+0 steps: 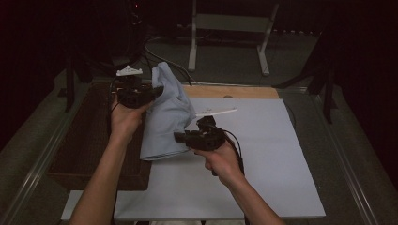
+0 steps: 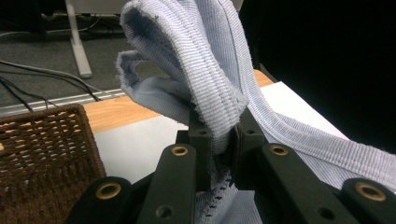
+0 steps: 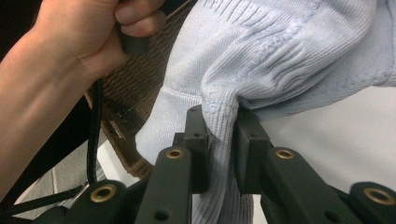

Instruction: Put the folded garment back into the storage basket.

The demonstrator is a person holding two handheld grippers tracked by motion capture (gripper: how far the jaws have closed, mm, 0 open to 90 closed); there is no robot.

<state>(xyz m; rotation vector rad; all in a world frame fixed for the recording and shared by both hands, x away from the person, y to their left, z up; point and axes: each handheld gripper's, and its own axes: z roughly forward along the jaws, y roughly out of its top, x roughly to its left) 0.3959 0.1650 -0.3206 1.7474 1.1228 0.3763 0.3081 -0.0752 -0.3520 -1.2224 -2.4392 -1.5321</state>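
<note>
A light blue knitted garment hangs lifted over the left side of the white board, its lower end resting on the board. My left gripper is shut on a ribbed hem of the garment near its top; the jaws pinch the fold. Lower down, my right gripper is shut on another ribbed edge of the garment, with fabric squeezed between its jaws. A hand holding the left gripper appears in the right gripper view.
A brown wicker basket sits left of the board, also seen as a basket in the left gripper view. A wooden strip borders the board's far edge. A metal stand and cables lie on the floor beyond.
</note>
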